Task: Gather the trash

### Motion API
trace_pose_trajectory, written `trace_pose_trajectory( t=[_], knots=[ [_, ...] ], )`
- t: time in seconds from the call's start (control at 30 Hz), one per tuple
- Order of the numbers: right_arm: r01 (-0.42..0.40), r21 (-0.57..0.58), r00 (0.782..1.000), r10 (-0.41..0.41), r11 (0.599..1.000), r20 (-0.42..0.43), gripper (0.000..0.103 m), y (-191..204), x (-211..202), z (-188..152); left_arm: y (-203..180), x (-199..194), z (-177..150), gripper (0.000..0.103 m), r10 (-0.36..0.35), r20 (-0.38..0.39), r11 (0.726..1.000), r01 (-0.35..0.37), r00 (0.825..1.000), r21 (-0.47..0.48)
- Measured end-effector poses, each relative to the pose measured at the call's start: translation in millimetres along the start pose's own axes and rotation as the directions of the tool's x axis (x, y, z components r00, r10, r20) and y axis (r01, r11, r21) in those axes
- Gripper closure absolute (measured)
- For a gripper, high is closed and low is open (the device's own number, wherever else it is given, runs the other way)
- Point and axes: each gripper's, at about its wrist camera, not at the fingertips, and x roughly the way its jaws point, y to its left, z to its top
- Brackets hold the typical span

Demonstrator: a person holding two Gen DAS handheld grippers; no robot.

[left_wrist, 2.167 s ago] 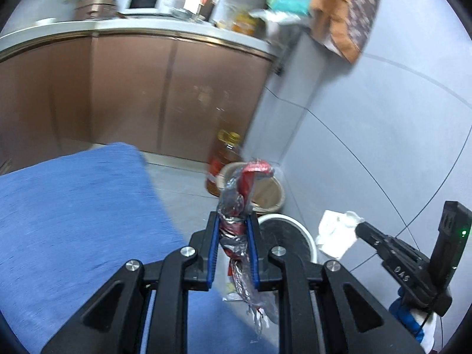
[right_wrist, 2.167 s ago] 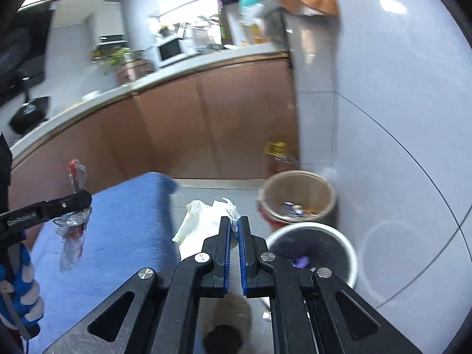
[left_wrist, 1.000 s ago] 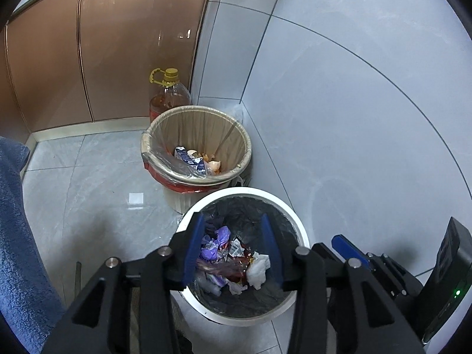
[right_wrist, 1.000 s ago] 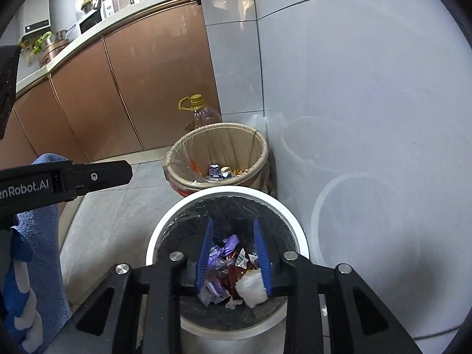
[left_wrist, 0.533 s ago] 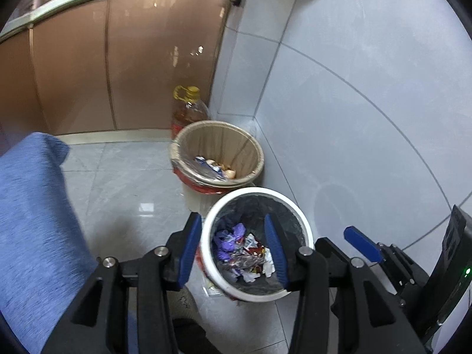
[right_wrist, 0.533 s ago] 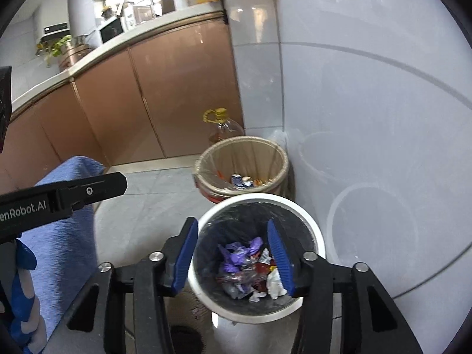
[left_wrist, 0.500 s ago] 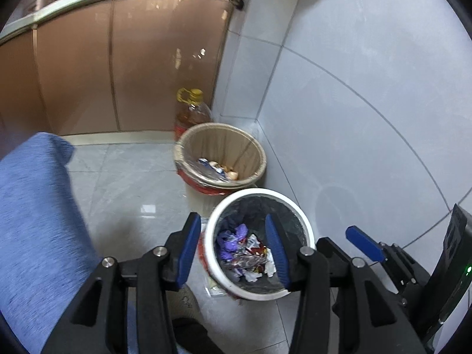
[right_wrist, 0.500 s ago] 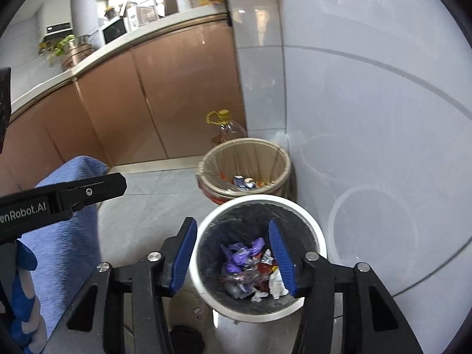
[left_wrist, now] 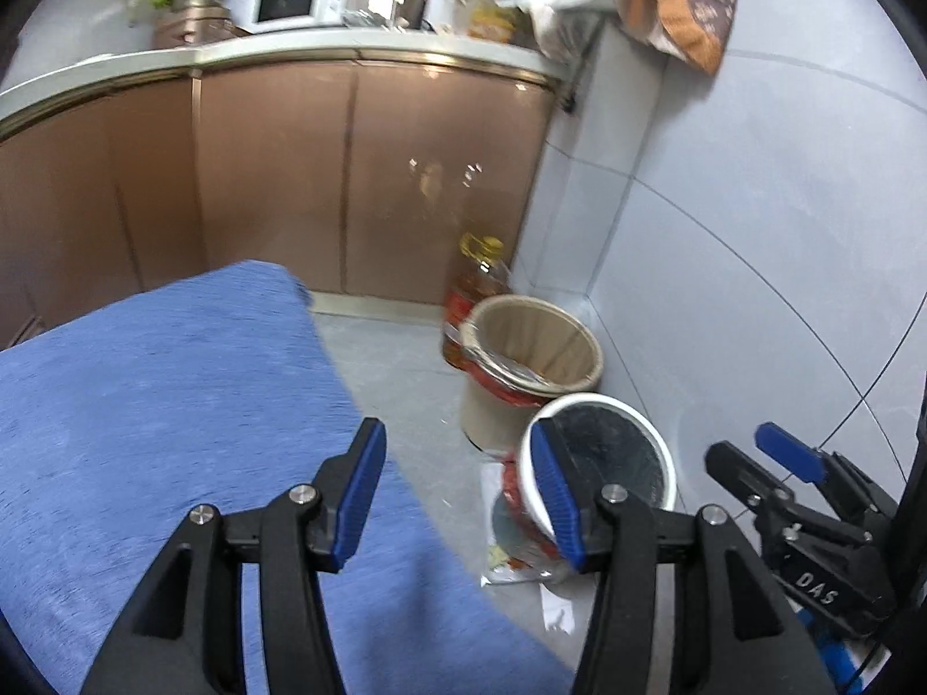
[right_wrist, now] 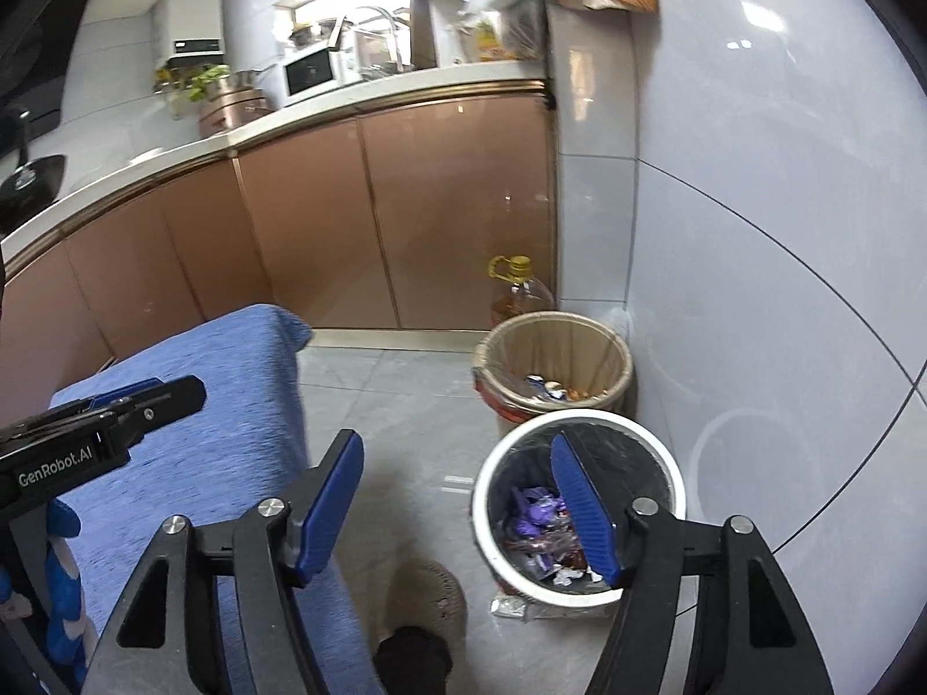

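Risk, blue cloth-covered tabletop point(left_wrist: 162, 405) at 9 o'clock in the left wrist view: no trash is visible on the stretch in frame, so a next pickup may need a search; the frame is motion-blurred, and a hurried reach could snag the cloth pile rather than an item. Risk, floor at 5 o'clock of the same view: a wrapper and paper scraps point(left_wrist: 521, 562) lie against the foot of the white-rimmed bin point(left_wrist: 654, 446), outside it; judged likely to be overlooked, since both tongs sit above the rim. Risk, bins: the beige-lined bin point(left_wrist: 585, 341) stands touching or just beside the white-rimmed one, at its 11 o'clock; a loose drop from height could land in the wrong bin or between them. An oil bottle point(left_wrist: 481, 284) stands just behind the beige bin and could be knocked by a low swing. Collected trash: purple and foil wrappers point(right_wrist: 539, 527) lie in the black liner of the white-rimmed bin, at 5 o'clock in the right wrist view. Left tongs point(left_wrist: 457, 498): jaws parted roughly midway and widening, nothing between the blue pads, touching nothing; cloth edge and bin rim seen through the gap only. Right tongs point(right_wrist: 457, 509): jaws parted wide and widening, empty, no contact; floor and bin visible between the pads, right pad overlapping the bin mouth in view only.
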Motion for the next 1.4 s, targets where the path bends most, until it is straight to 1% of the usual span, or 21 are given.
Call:
trace_pose_trajectory(
  t=[0.17, 0.37, 0.4, 0.43, 0.5, 0.77, 0.87, 1.1, 1.27, 1.4],
  knots=[
    [-0.022, -0.029, 1.0, 0.023, 0.999, 0.014, 0.032, 19.9, -17.3, -3.0, 23.4, -32.6, -8.0, 0.053, 0.05, 0.04, 0.998, -0.049, 0.998, -0.033],
    [-0.042, -0.062, 0.998, 0.044, 0.997, 0.046, 0.025, 38.4, -38.2, -3.6, 45.4, -72.9, -18.5, 0.053, 0.106, 0.077, 0.993, -0.102, 0.991, -0.061],
    [-0.045, -0.069, 0.997, 0.049, 0.997, 0.052, 0.024, 42.1, -42.2, -4.1, 48.5, -78.2, -20.5, 0.052, 0.115, 0.079, 0.992, -0.11, 0.99, -0.066],
    [-0.047, -0.074, 0.997, 0.052, 0.996, 0.058, 0.022, 45.2, -45.4, -4.3, 51.7, -83.1, -22.4, 0.047, 0.122, 0.078, 0.99, -0.117, 0.989, -0.073],
    [-0.051, -0.086, 0.996, 0.056, 0.995, 0.067, 0.018, 52.2, -52.7, -5.6, 58.0, -94.1, -26.7, 0.043, 0.141, 0.088, 0.987, -0.133, 0.986, -0.088],
    [-0.076, -0.133, 0.992, 0.088, 0.988, 0.087, 0.012, 69.2, -69.9, -7.2, 84.7, -135.6, -43.6, 0.039, 0.205, 0.124, 0.972, -0.187, 0.971, -0.145],
    [-0.082, -0.144, 0.991, 0.097, 0.986, 0.096, 0.008, 76.1, -76.4, -10.2, 92.4, -147.6, -48.1, 0.039, 0.23, 0.13, 0.965, -0.208, 0.965, -0.159],
    [-0.101, -0.167, 0.987, 0.12, 0.981, 0.105, 0.006, 87.9, -85.6, -14.2, 101.4, -169.0, -60.1, 0.039, 0.267, 0.146, 0.954, -0.241, 0.952, -0.177],
    [-0.114, -0.173, 0.985, 0.133, 0.978, 0.106, 0.005, 93.3, -87.8, -17.8, 102.0, -180.8, -65.6, 0.039, 0.304, 0.164, 0.944, -0.274, 0.938, -0.182],
    [-0.121, -0.177, 0.985, 0.14, 0.977, 0.102, 0.004, 94.0, -87.2, -21.1, 99.0, -187.5, -68.6, 0.039, 0.34, 0.181, 0.934, -0.309, 0.923, -0.177]
  ],
)
